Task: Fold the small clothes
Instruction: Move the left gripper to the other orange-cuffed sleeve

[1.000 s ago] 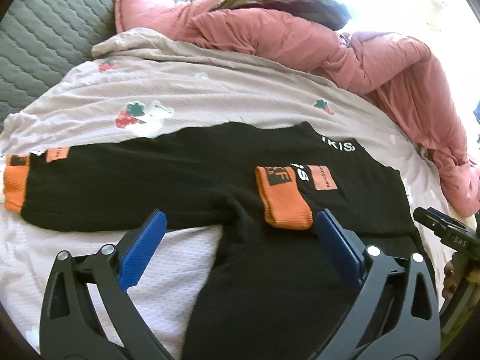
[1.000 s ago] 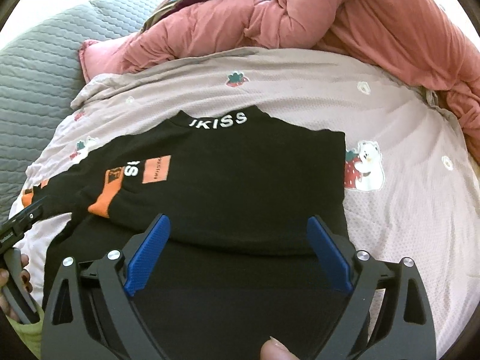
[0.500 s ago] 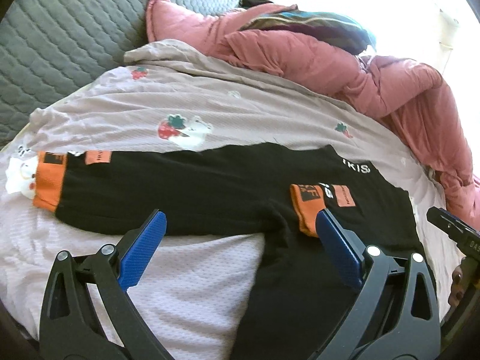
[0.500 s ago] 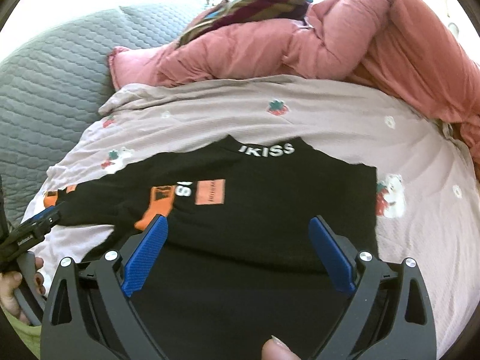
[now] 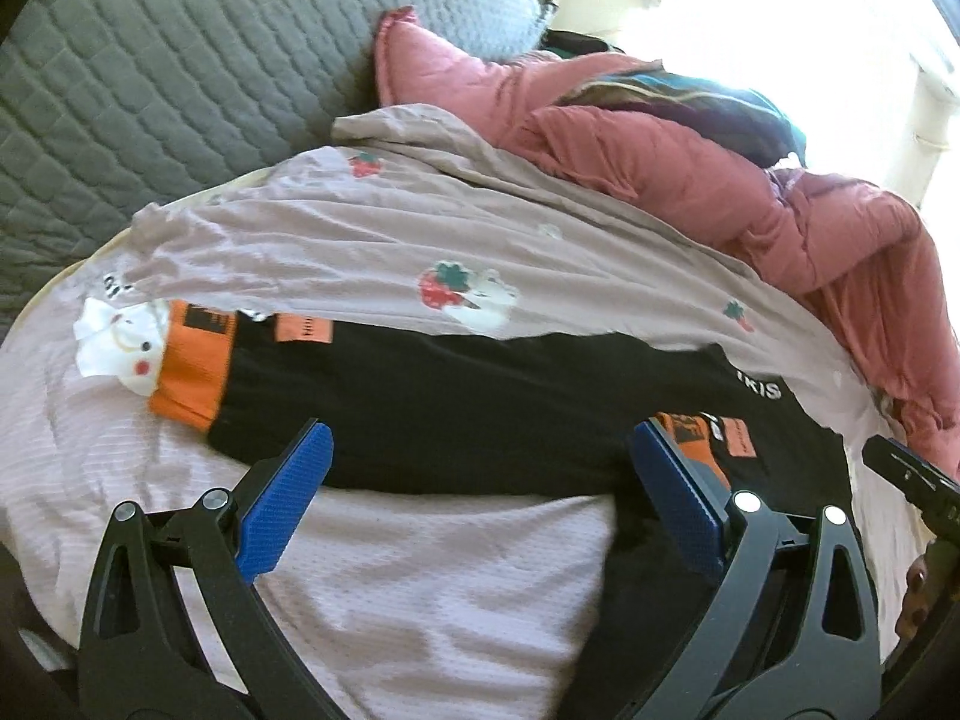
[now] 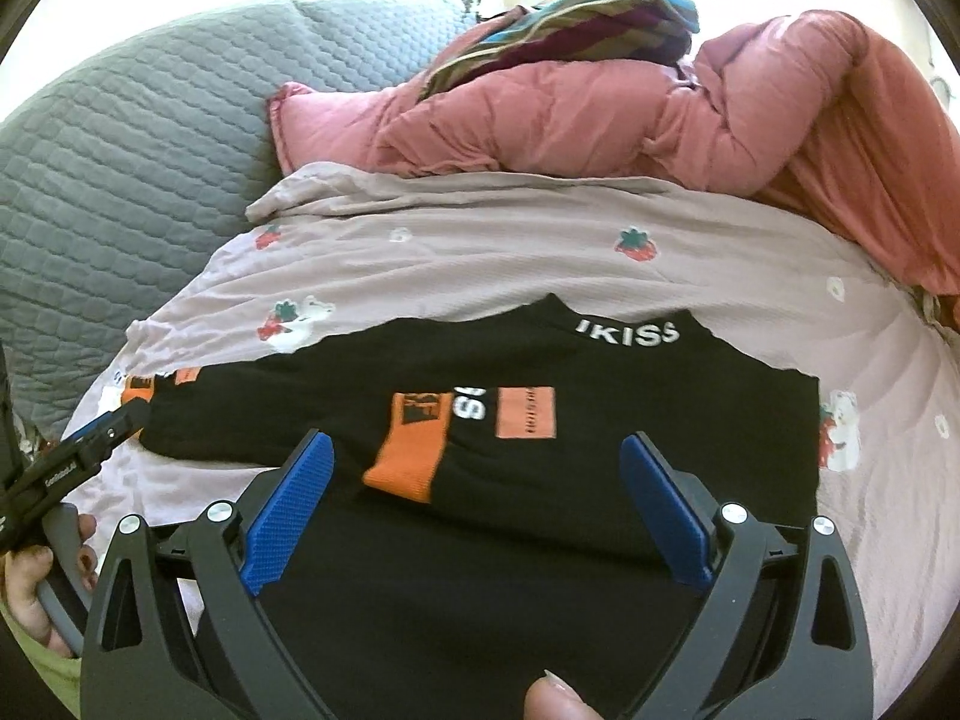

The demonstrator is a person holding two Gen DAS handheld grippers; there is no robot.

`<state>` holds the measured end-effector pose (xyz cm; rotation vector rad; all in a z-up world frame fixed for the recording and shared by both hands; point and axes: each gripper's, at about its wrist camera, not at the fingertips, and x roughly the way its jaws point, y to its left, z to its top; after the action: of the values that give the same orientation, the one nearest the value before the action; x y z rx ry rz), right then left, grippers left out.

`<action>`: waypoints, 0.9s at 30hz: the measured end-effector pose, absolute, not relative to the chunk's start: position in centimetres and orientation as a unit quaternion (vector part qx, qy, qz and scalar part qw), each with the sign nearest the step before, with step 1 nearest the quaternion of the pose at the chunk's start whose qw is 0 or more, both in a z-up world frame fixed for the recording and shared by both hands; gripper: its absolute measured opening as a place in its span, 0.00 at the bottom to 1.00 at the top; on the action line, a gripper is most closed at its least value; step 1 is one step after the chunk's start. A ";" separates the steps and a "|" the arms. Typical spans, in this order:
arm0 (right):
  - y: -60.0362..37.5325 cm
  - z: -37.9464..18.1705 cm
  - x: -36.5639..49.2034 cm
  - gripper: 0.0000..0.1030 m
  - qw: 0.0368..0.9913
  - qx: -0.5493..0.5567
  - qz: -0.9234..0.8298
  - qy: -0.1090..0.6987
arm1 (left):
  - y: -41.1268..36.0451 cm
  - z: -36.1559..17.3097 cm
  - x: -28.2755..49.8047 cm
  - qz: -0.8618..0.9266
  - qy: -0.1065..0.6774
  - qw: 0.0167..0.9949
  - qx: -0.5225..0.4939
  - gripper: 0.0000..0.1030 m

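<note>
On the bed, over a pale lilac sheet (image 6: 492, 252) printed with strawberries and bears, a black sweater (image 6: 630, 438) is lying flat with its collar lettering facing away. One sleeve is lying folded across the chest, its ribbed orange cuff (image 6: 411, 450) resting beside an orange patch; the other sleeve (image 5: 420, 384) is stretching out sideways, ending in a second orange cuff (image 5: 192, 372) just beside a white bear print. The sweater's lower hem is being cut off by the bottom of both views, hidden behind the black tool frames. The left gripper (image 5: 480, 504) is hovering with its fingers spread wide, holding nothing, one blue ridged pad (image 5: 282, 510) over the sheet and sleeve edge. The right gripper (image 6: 474, 510) is likewise gaping wide and empty above the sweater's body. A puffy pink quilt (image 6: 690, 120) is bunching behind, a striped cloth (image 6: 570, 24) lying partly tucked on it. Grey quilted padding (image 5: 150, 72) is filling the left side; the window area is washing out to white.
</note>
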<state>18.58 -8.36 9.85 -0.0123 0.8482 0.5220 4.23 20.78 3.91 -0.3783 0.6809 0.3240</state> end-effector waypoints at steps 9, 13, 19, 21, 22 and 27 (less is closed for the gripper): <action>-5.1 10.2 18.3 0.93 0.874 -0.017 0.273 0.402 | 23.8 3.5 3.3 0.196 0.322 0.905 -0.196 0.91; -3.7 10.1 18.0 0.93 0.870 -0.021 0.285 0.403 | 25.0 3.0 3.3 0.208 0.325 0.900 -0.201 0.91; -1.6 9.7 17.6 0.93 0.863 -0.032 0.302 0.405 | 26.7 2.0 3.1 0.226 0.326 0.893 -0.212 0.91; -0.7 9.5 17.4 0.93 0.859 -0.038 0.310 0.406 | 27.1 1.8 3.1 0.233 0.324 0.892 -0.211 0.91; -0.4 9.3 17.4 0.93 0.857 -0.041 0.313 0.407 | 27.2 1.7 3.1 0.236 0.322 0.892 -0.212 0.91; 1.6 8.3 17.0 0.93 0.847 -0.055 0.330 0.414 | 28.5 0.9 3.0 0.255 0.328 0.884 -0.214 0.91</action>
<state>16.97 1.61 8.26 -0.1158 0.8736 0.6951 3.04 28.48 0.90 -0.4455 0.6821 0.5317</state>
